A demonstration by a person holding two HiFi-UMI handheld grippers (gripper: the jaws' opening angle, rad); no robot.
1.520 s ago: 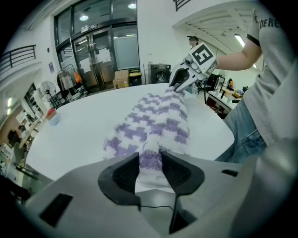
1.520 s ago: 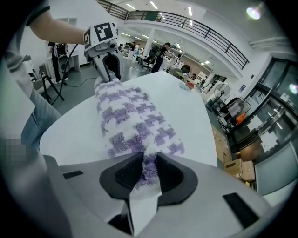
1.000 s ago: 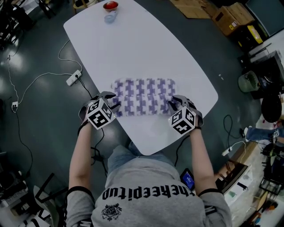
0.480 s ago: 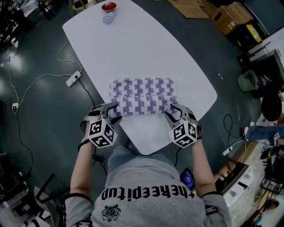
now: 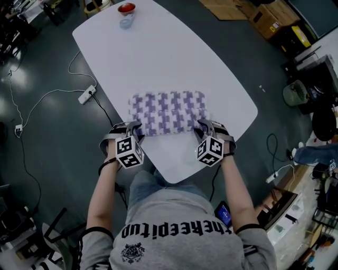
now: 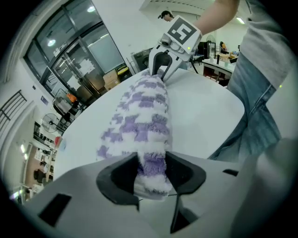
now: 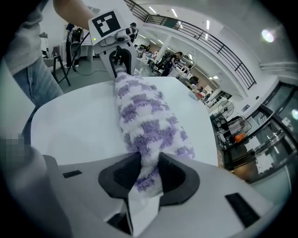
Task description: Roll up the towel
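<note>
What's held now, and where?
The towel, at its near edge: left gripper on the left end, right gripper on the right. Jaws have just been opening, towel pinched between.

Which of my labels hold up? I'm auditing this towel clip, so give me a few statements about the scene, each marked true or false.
1. The towel is checked purple and white. True.
2. The towel lies on the floor. False: it lies on the white table.
3. The left gripper has nothing between its jaws. False: one end of the towel sits between them, touching both pads.
4. The right gripper has the towel's other end between its jaws. True.
5. A red object sits near the table's far end. True.
Both grippers' jaws have just been opening, with the towel between them.
</note>
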